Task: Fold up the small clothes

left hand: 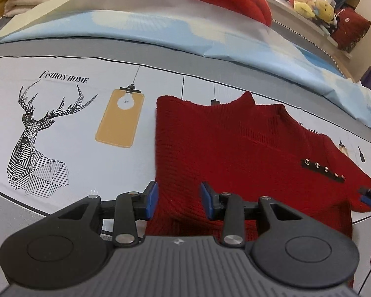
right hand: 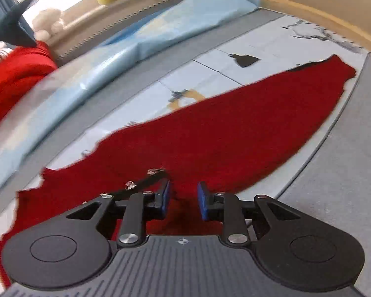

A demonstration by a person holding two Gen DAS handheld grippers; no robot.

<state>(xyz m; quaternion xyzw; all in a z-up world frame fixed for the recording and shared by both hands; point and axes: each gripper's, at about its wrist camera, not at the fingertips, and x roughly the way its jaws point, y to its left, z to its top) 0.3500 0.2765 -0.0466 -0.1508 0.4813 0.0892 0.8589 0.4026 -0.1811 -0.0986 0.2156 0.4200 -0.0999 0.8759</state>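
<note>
Left fingers (left hand: pixel 179 199) apart over red sweater (left hand: pixel 235 148); right fingers (right hand: pixel 183 199) apart, sweater between, ungripped.

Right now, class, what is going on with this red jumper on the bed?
A person is working with two handheld grippers over a dark red knitted sweater spread flat on a printed bed sheet. The left gripper sits at the sweater's near edge, jaws apart, with fabric between them but not pinched. The right gripper is over the side by the black studded strip, jaws also apart. No fold has been started yet.
</note>
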